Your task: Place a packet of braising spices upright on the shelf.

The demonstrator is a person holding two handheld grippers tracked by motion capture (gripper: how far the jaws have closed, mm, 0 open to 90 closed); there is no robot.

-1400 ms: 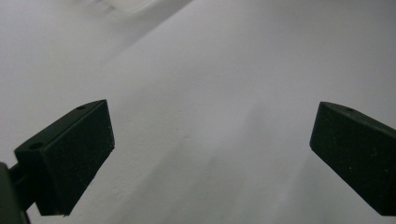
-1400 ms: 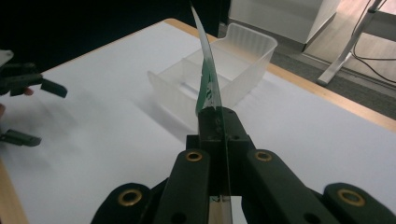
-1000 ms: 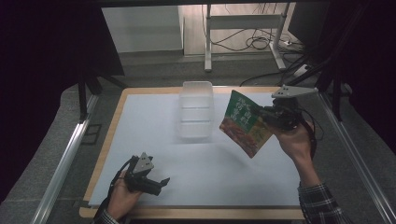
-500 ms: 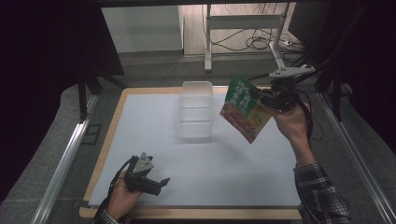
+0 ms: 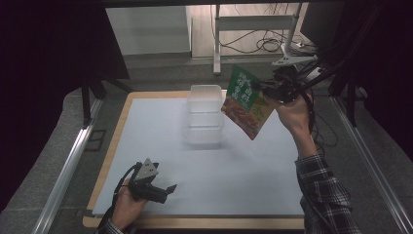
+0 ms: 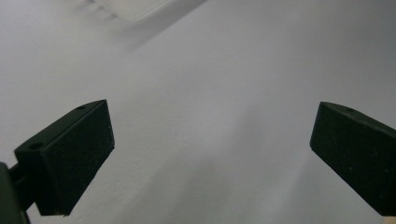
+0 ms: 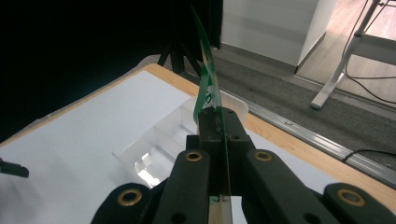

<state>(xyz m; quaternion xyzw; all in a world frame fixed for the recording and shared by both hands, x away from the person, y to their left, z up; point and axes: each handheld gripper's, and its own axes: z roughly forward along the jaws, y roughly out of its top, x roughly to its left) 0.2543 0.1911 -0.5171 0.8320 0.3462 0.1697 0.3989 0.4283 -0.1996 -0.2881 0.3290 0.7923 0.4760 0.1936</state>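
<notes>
The white mat on the wooden tabletop carries a clear plastic container with 3 compartments, set near the far edge at about its middle. Step in hand, as judged: carrying a flat green and orange printed snack packet toward that container. The packet hangs in the air over the mat, tilted with 1 corner down, just to the right of the container and apart from it. The next move would call for bringing the packet over an open compartment, turning it so its narrow edge enters, then lowering before release. The right gripper, above the far right part of the mat, has its jaws pressed together on the packet's upper edge; the right gripper view shows the thin sheet pinched between them. The left gripper lies low near the near left corner, jaws spread wide, with only bare mat between them.
</notes>
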